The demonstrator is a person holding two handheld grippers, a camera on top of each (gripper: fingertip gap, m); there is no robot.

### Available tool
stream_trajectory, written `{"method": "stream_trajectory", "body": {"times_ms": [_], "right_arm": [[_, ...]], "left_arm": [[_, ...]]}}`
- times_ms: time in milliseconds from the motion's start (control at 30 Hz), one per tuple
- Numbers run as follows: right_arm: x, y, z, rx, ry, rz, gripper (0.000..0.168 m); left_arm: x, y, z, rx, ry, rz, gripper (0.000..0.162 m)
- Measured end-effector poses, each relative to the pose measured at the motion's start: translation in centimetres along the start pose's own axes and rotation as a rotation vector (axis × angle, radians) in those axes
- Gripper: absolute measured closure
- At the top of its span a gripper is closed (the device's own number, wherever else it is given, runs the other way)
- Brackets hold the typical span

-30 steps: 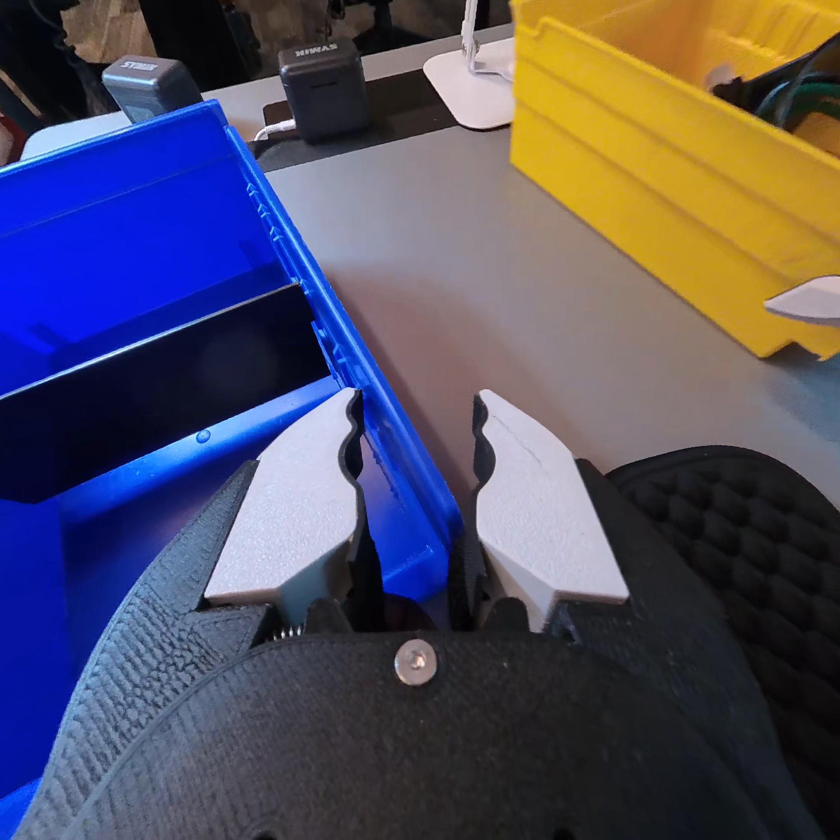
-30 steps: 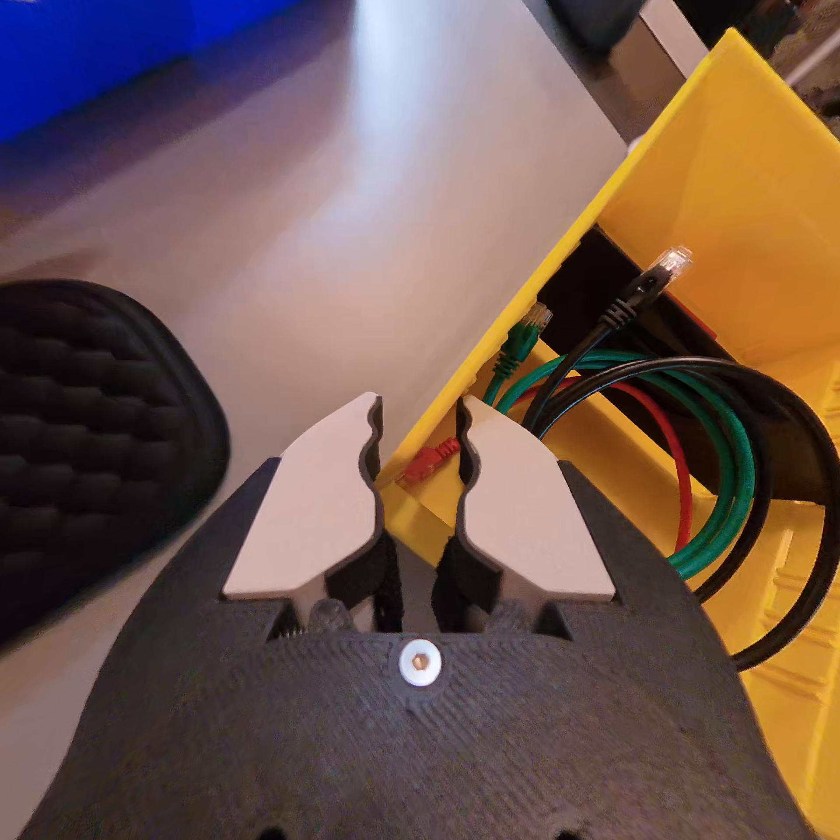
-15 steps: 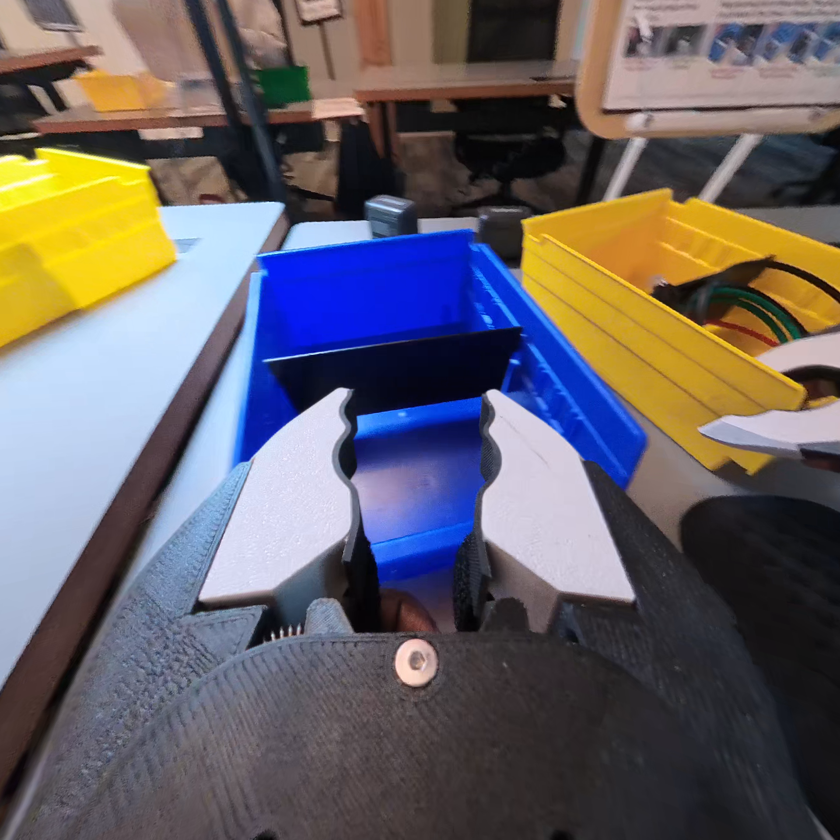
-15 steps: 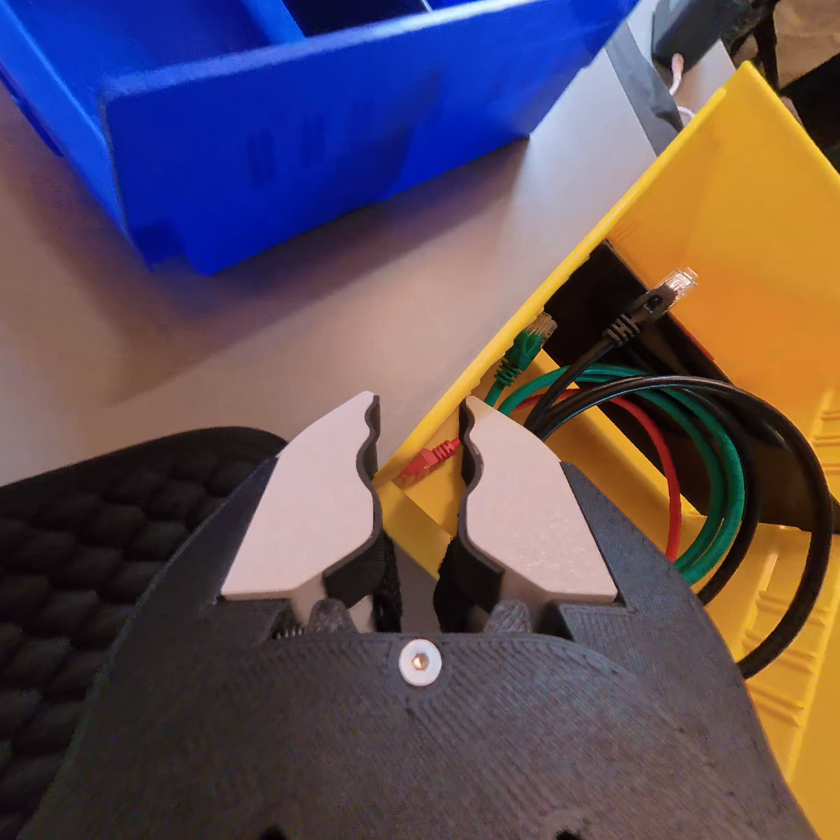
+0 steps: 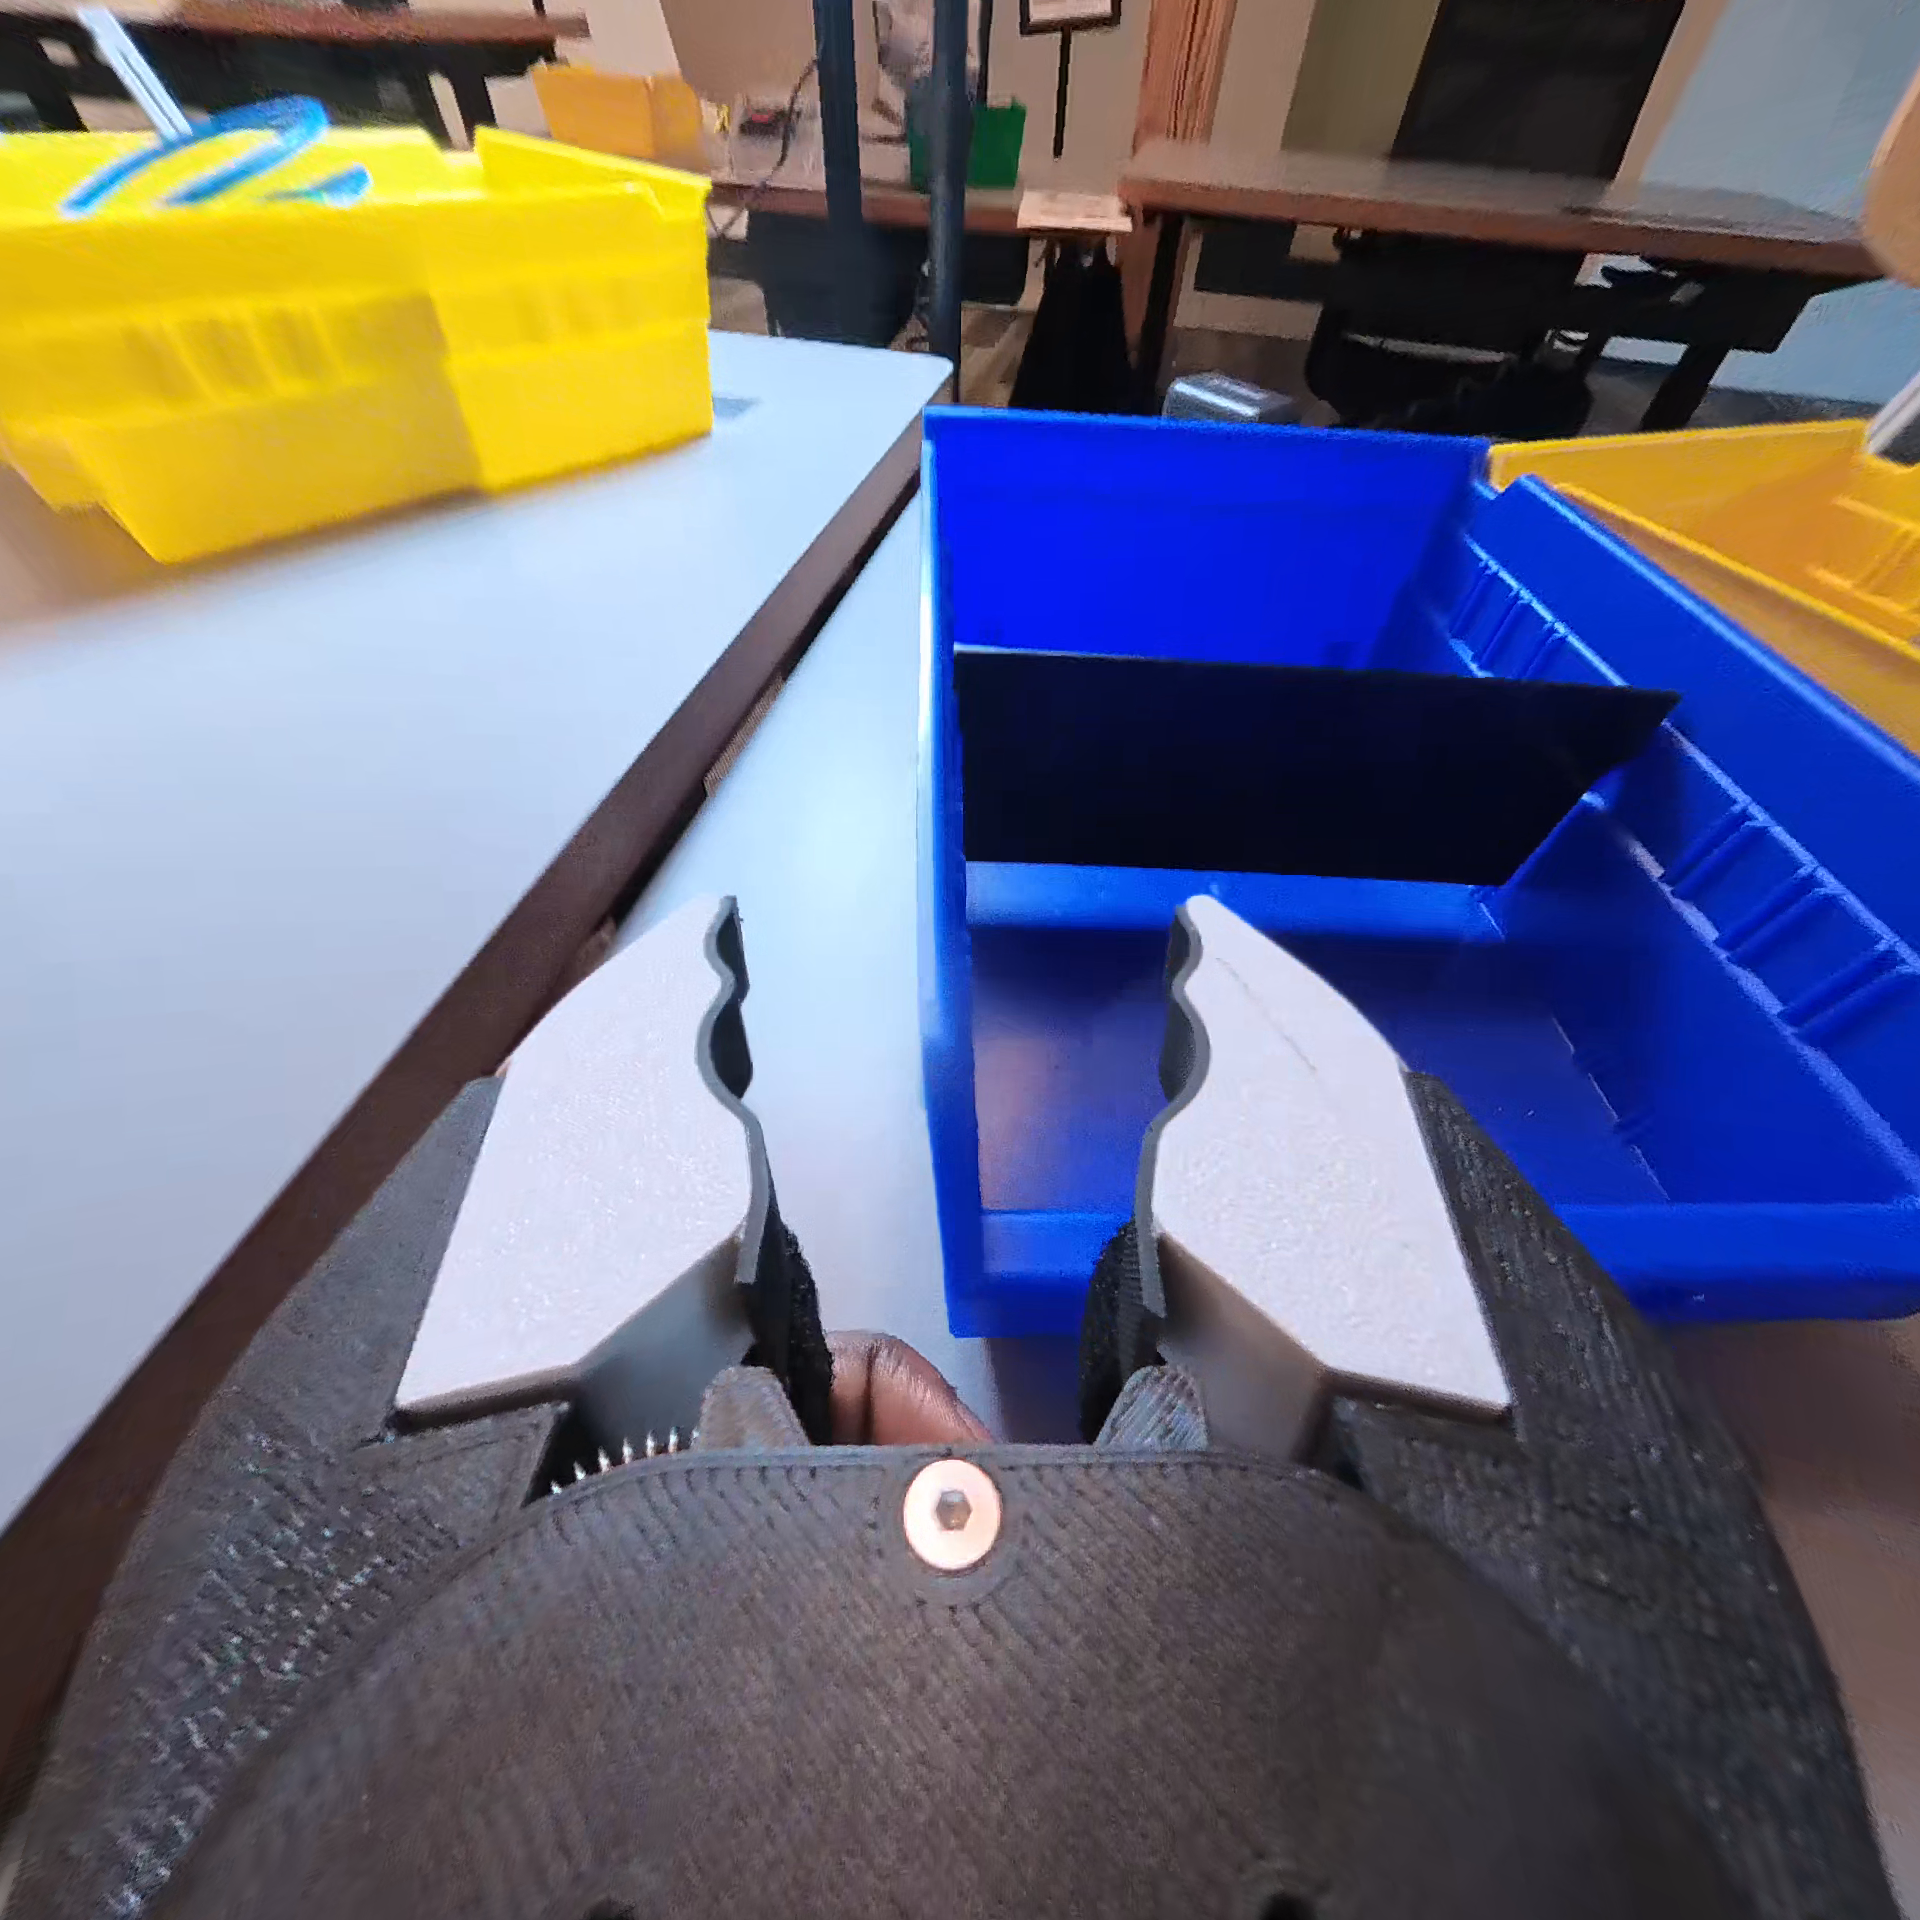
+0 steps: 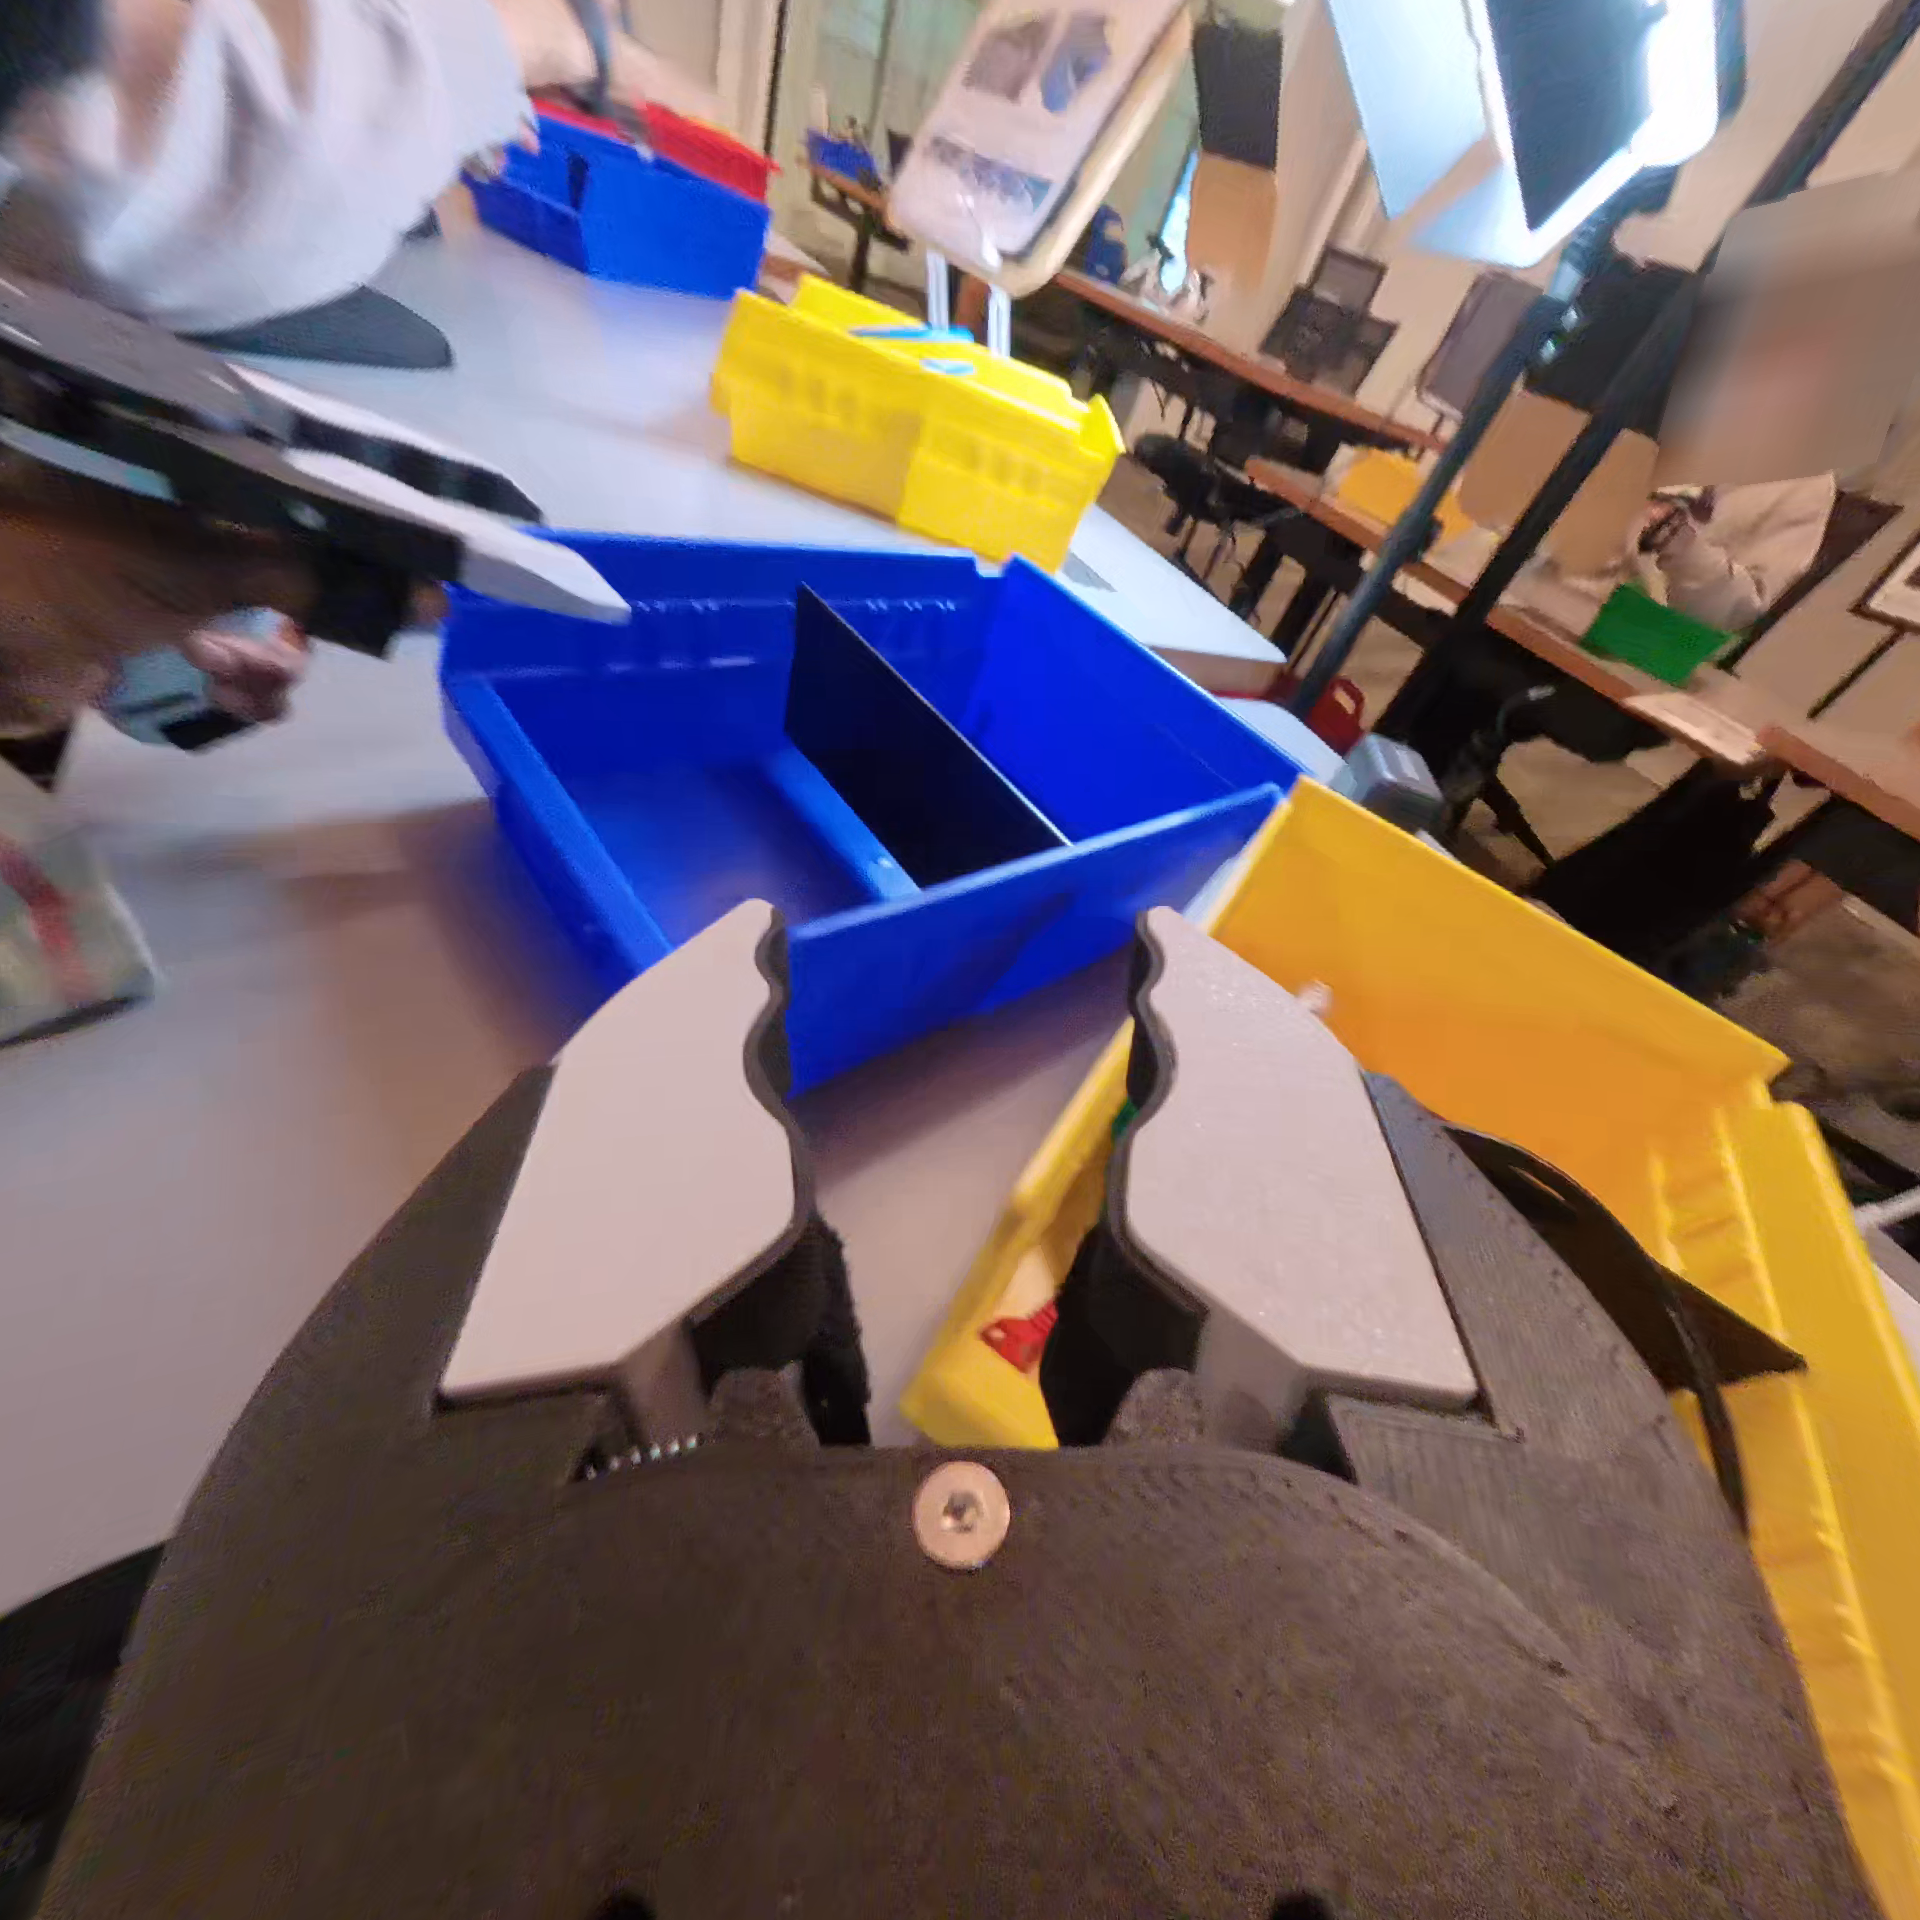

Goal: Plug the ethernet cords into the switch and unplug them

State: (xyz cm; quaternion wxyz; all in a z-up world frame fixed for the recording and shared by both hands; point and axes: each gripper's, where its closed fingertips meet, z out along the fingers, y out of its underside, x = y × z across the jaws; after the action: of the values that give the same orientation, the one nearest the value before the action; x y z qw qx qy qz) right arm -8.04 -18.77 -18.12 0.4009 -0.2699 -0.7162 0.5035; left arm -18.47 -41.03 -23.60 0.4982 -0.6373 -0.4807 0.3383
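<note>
Left claw [image 5: 956,997] is hanging wide open, gripping nothing, straddling the left wall of the blue bin [image 5: 1704,790] on the grey bench [image 5: 260,790]. A black divider [image 5: 1278,769] is standing across that bin. Right of the blue bin, the yellow bin [image 6: 1475,997] is sitting — red and green cord ends [image 6: 1023,1335] lying inside its near corner. Right claw [image 6: 951,997] is hovering open and empty over the gap between both bins.

Right gripper [image 6: 951,977] fingers apart, empty, above table [image 6: 312,1091] between blue bin [image 6: 935,945] and yellow bin [image 6: 1507,1039].

Wooden desks [image 5: 1455,197] — bright lamp [image 6: 1558,94]
</note>
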Motion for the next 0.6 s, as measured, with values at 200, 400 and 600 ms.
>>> {"method": "stream_trajectory", "body": {"times_ms": [200,400,600], "right_arm": [[-4.8,2.8,2.7,-0.164,-0.129,0.059,0.109],[-5.7,6.8,5.4,-0.374,-0.167,0.112,0.112],[-4.7,6.2,6.1,-0.331,-0.132,0.012,0.156]], "left_arm": [[-0.1,2.1,1.2,-0.058,0.023,-0.037,0.089],[1.0,2.7,1.8,-0.052,0.093,-0.064,0.139],[0.0,0.8,0.6,0.024,-0.017,0.019,0.157]]}}
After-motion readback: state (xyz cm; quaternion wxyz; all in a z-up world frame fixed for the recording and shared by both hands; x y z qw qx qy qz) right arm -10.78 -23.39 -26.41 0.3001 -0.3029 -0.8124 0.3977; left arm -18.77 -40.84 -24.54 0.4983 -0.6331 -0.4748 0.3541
